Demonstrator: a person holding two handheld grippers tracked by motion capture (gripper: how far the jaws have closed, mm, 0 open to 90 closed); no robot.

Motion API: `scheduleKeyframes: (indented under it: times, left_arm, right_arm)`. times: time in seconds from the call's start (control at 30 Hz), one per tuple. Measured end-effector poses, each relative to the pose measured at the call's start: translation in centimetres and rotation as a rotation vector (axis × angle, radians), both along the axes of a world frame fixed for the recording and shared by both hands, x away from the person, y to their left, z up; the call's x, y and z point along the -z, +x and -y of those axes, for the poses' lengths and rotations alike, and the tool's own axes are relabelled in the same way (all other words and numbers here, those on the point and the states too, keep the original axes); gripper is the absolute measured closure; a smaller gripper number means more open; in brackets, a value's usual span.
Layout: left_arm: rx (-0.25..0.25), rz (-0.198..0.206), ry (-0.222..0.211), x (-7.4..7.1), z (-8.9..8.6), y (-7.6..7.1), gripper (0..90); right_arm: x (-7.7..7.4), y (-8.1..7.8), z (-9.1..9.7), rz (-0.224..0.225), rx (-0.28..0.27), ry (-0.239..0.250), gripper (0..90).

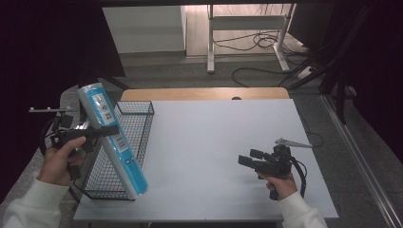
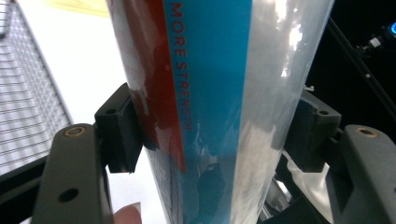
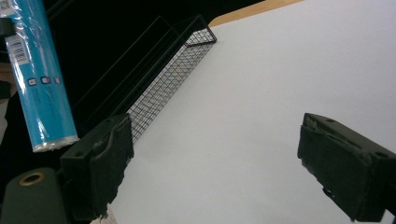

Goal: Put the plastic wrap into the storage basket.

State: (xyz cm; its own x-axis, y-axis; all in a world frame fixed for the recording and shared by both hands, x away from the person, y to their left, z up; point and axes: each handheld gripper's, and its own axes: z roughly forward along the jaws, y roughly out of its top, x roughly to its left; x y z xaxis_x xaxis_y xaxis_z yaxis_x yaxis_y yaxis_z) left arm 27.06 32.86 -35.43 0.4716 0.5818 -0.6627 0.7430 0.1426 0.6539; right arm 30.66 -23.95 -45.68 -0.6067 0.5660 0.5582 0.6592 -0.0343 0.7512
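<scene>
Roll (image 1: 113, 139) of plastic-wrapped blue bags sits clamped in left tool (image 1: 105, 131), pads pressing both sides around mid-length. Long axis tilted: top leans up and away from the tool, bottom end hangs below it, over the near corner of the wire basket (image 1: 141, 124), just right of the tool. Right tool (image 1: 248, 158) is well apart over the white surface (image 1: 214, 142), jaws spread, nothing between them. Whether the roll's bottom touches the basket rim is probably not decidable; label text cut off.
</scene>
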Motion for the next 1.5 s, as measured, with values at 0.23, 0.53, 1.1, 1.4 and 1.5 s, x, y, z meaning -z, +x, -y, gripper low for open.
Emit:
scheduleKeyframes:
  times: [0.23, 0.53, 1.1, 1.4, 1.5]
  left_arm:
    - [-0.014, -0.023, 0.041, 0.0, -2.0, 0.0, 31.9]
    - [-0.031, -0.050, 0.090, -0.3, -3.6, 0.8, 31.9]
    - [-0.032, -0.084, 0.150, -0.1, -4.6, 2.5, 31.9]
    - [-0.027, -0.112, 0.220, 0.0, -4.4, 3.6, 31.9]
    - [-0.028, -0.126, 0.245, 0.0, -4.3, 4.0, 31.9]
  right_arm:
    - [0.1, 0.0, -0.1, -0.005, 0.002, -0.007, 11.3]
    - [0.1, 0.1, 0.0, -0.006, 0.007, -0.008, 11.3]
    - [0.2, 0.2, 0.0, -0.014, 0.010, -0.013, 11.3]
    - [0.3, 0.2, 0.1, -0.019, 0.014, -0.012, 11.3]
    - [0.3, 0.2, 0.1, -0.021, 0.016, -0.010, 11.3]
